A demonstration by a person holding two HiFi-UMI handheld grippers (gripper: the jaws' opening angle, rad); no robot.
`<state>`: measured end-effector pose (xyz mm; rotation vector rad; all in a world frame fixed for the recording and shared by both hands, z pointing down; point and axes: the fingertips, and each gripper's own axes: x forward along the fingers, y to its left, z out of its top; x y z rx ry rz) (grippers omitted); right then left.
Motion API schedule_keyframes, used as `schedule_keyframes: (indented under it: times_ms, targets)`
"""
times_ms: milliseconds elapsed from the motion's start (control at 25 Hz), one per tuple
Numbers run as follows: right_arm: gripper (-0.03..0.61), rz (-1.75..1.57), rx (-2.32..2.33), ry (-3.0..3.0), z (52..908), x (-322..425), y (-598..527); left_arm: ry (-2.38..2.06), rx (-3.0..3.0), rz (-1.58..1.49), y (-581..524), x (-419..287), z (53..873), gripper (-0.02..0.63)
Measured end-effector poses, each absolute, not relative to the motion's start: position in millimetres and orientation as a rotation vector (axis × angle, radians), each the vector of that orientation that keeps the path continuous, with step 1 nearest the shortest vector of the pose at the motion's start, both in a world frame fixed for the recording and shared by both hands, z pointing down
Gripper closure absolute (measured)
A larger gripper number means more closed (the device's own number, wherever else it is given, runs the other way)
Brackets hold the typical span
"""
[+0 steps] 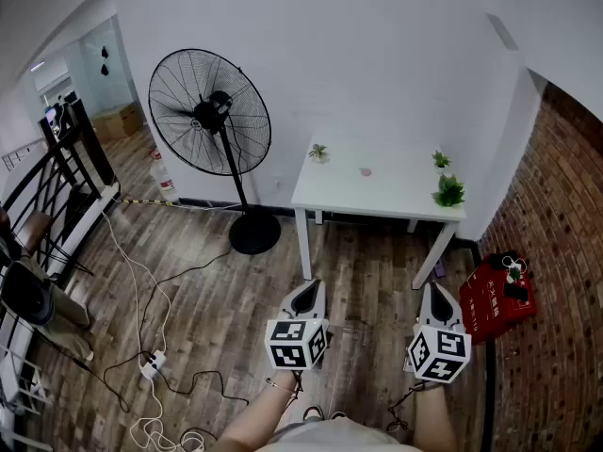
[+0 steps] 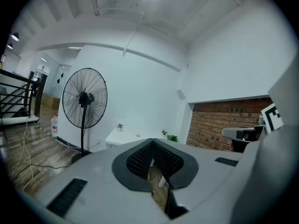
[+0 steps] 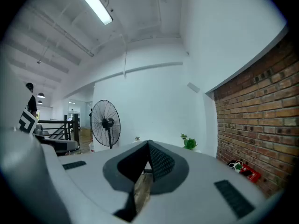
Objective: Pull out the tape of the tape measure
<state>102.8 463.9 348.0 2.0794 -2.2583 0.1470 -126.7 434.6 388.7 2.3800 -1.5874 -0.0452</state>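
A white table (image 1: pixel 396 196) stands against the far wall, well ahead of both grippers. On it lies a small pinkish round object (image 1: pixel 366 170), too small to identify; no tape measure is recognisable in any view. My left gripper (image 1: pixel 307 292) hovers over the wooden floor in front of the table, its jaws meeting at the tips with nothing between them. My right gripper (image 1: pixel 436 292) is held beside it, also shut and empty. In the left gripper view the left gripper (image 2: pixel 152 142) points at the table (image 2: pixel 122 135); the right gripper (image 3: pixel 148 144) points the same way.
A tall black pedestal fan (image 1: pixel 215 121) stands left of the table. Small potted plants (image 1: pixel 448 192) sit on the table's edges. A red crate (image 1: pixel 496 299) rests by the brick wall at right. Cables and a power strip (image 1: pixel 151 363) lie on the floor at left, near a black railing (image 1: pixel 66 149).
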Motion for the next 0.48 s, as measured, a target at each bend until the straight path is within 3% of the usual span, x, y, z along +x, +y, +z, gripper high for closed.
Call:
schedule_keyframes:
  times_ms: [480]
  targets:
    - [0.578, 0.162, 2.044, -2.311, 354, 99, 471, -1.62, 2.365, -0.035, 446, -123, 387, 0.601]
